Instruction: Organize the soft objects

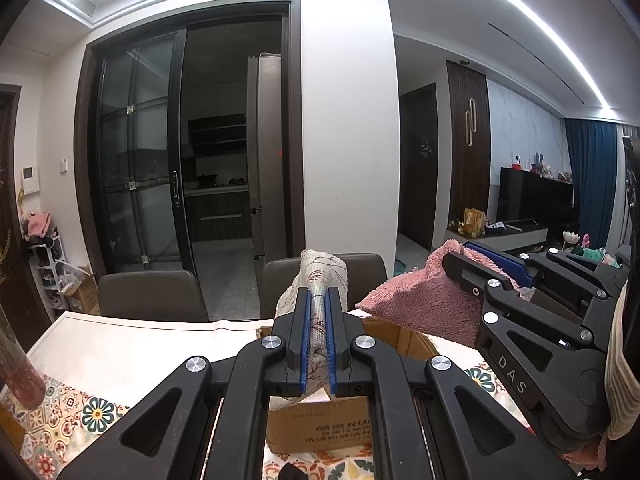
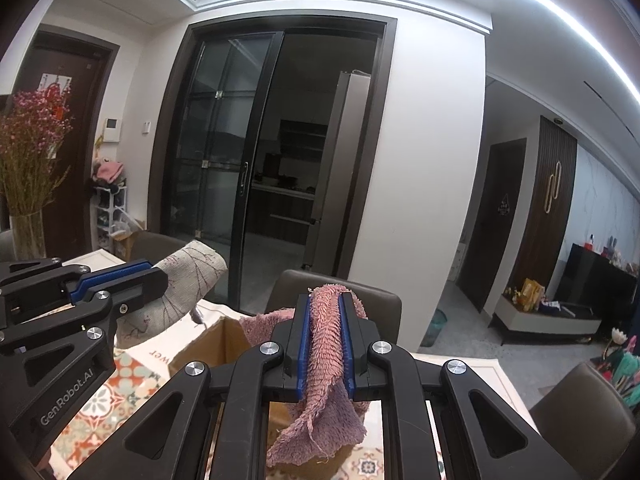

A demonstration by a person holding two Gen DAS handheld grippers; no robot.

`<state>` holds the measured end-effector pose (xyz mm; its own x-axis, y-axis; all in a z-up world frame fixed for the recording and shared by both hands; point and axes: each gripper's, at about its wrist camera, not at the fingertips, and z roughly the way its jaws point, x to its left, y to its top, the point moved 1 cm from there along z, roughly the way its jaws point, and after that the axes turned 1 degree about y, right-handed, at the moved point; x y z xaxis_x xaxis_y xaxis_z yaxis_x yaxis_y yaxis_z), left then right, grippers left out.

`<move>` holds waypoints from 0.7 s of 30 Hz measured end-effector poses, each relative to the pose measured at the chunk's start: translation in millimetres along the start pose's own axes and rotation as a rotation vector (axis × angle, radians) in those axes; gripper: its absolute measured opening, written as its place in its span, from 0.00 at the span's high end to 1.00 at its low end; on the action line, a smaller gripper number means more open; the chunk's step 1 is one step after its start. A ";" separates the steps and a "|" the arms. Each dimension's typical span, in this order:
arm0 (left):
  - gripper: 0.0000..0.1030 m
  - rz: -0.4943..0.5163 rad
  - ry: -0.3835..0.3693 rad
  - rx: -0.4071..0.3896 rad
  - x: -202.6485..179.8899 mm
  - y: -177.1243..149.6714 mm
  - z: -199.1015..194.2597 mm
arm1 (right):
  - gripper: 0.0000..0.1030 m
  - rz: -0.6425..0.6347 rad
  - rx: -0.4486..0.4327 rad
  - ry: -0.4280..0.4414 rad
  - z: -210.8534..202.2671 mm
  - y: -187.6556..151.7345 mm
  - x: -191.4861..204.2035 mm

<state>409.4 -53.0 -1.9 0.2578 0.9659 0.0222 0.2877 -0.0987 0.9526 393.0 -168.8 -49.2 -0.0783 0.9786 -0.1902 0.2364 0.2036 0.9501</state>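
Note:
My left gripper (image 1: 319, 300) is shut on a beige cloth with a dark branch print (image 1: 323, 272), held up above an open cardboard box (image 1: 320, 424). My right gripper (image 2: 325, 304) is shut on a pink fluffy towel (image 2: 326, 344), which hangs down over the same box (image 2: 208, 344). In the left wrist view the right gripper (image 1: 464, 258) shows at right, with the pink towel (image 1: 424, 300) draped from it. In the right wrist view the left gripper (image 2: 158, 274) shows at left with the beige cloth (image 2: 188, 280).
The box stands on a table with a patterned floral cloth (image 1: 80, 408). A vase of dried pink flowers (image 2: 28, 168) stands at the table's left. Brown chairs (image 1: 152, 294) line the far side. Another chair (image 2: 588, 412) stands at right.

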 end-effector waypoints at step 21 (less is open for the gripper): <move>0.92 0.017 -0.017 0.122 -2.6 -19.0 97.3 | 0.86 0.073 0.127 0.057 83.5 -34.2 -15.5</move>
<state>493.0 -76.9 -49.5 0.2793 0.9597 0.0317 0.3932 -0.1444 0.9081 467.1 -188.5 -99.4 -0.1107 0.9884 -0.1040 0.3637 0.1376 0.9213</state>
